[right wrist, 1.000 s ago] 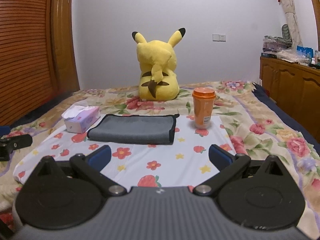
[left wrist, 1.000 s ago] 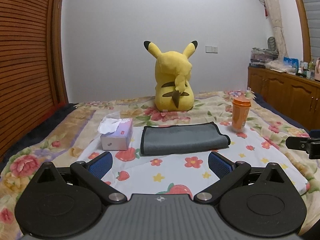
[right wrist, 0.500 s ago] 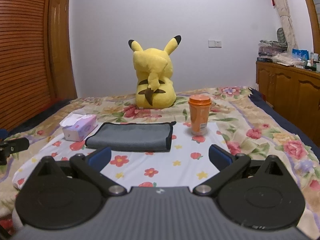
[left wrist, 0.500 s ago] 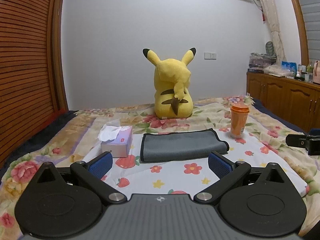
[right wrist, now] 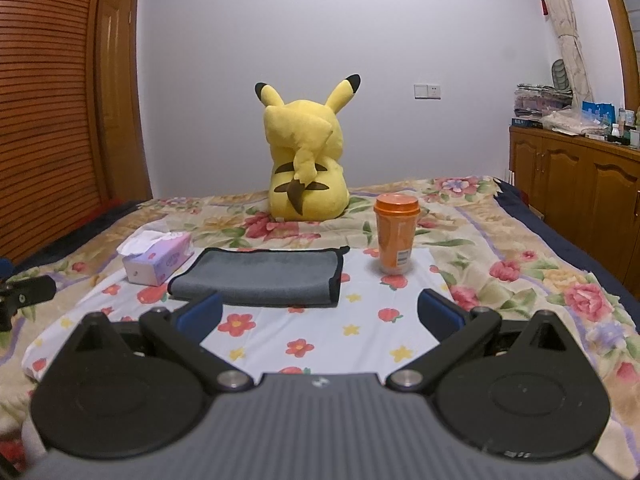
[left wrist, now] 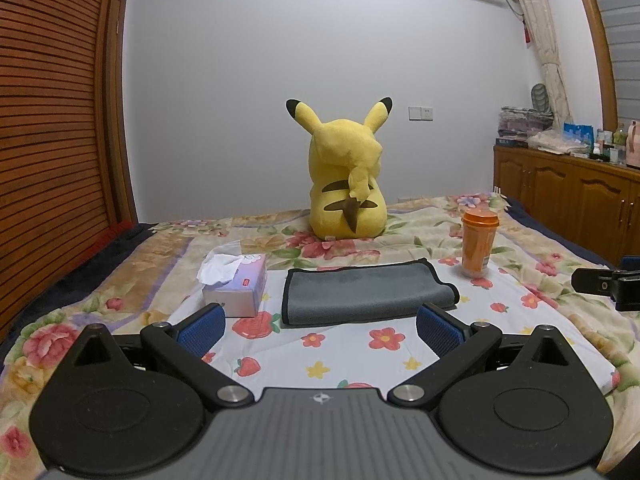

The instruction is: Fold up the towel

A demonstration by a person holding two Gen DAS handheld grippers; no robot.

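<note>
Left tool [left wrist: 320, 328] spread wide, blue pads [left wrist: 202, 328] apart and empty, hanging just above the white flowered sheet [left wrist: 348, 348] at the near end of the bed. Right tool [right wrist: 319, 312] likewise wide apart, gripping nothing, low over the same sheet. Each visible to the other at the frame edge: a black piece of the right tool at the far right of the left view, a black piece of the left tool at the far left of the right view.

Straight ahead of both, apart from the pads, the grey towel [left wrist: 366, 290] lying flat on the sheet, already doubled over, dark trim along its edges, thick fold toward the tools. In the right view the same towel [right wrist: 260, 276] ahead and slightly left.

Just left of the towel, a pale purple tissue box [left wrist: 236, 286] with a white tissue sticking up. Off the towel's right far corner, an orange cup [left wrist: 478, 242] with lid, upright, not touching the cloth. Farther back on the flowered bedspread [left wrist: 432, 216], a yellow plush toy [left wrist: 348, 184] sitting with its back to the cameras. Along the right wall a wooden cabinet [right wrist: 576, 184] piled with small things; on the left a slatted wooden door [left wrist: 52, 128].
</note>
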